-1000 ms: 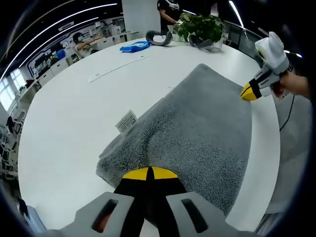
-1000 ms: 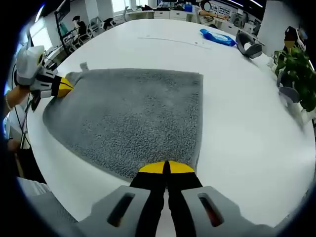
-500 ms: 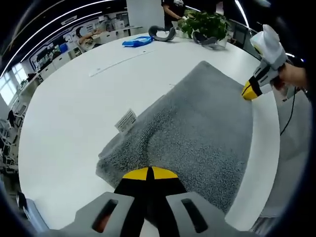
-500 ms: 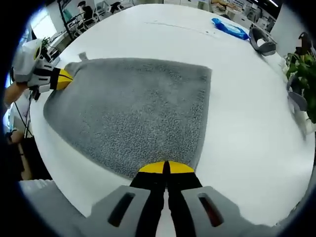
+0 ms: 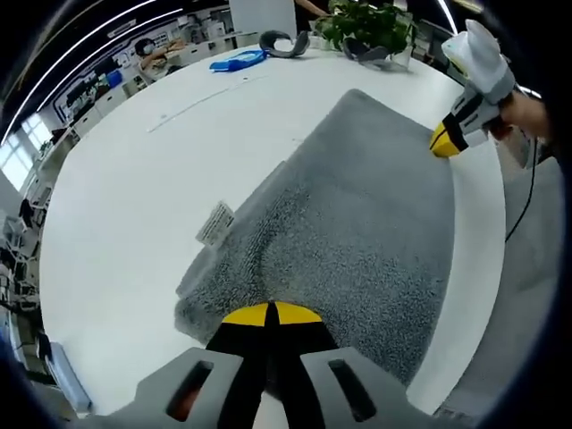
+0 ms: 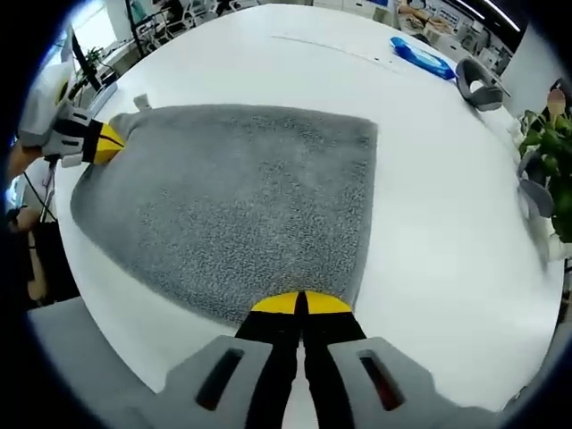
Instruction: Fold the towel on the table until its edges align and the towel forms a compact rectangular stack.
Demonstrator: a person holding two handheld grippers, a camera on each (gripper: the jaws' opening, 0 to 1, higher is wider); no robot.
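A grey towel (image 5: 357,223) lies folded on the white table (image 5: 116,206), with a white label (image 5: 213,222) at its left edge. My left gripper (image 5: 268,313) is shut on the towel's near corner. The right gripper (image 5: 445,141) comes in from the upper right, yellow tips pinching the opposite corner. In the right gripper view the same towel (image 6: 241,206) spreads ahead, my right gripper (image 6: 299,304) is shut on its near corner, and the left gripper (image 6: 107,143) holds the far left corner beside the label (image 6: 141,102).
Far across the table sit a blue packet (image 5: 237,63), a grey headset-like object (image 5: 284,43) and a potted plant (image 5: 366,27). The same packet (image 6: 420,55) and plant (image 6: 545,143) lie at the right gripper view's top right. The table's front edge (image 6: 98,295) runs close behind the towel.
Both grippers keep their hold on the towel corners. The views have shifted slightly; the towel looks pulled a little flatter and its label corner sits lower left.
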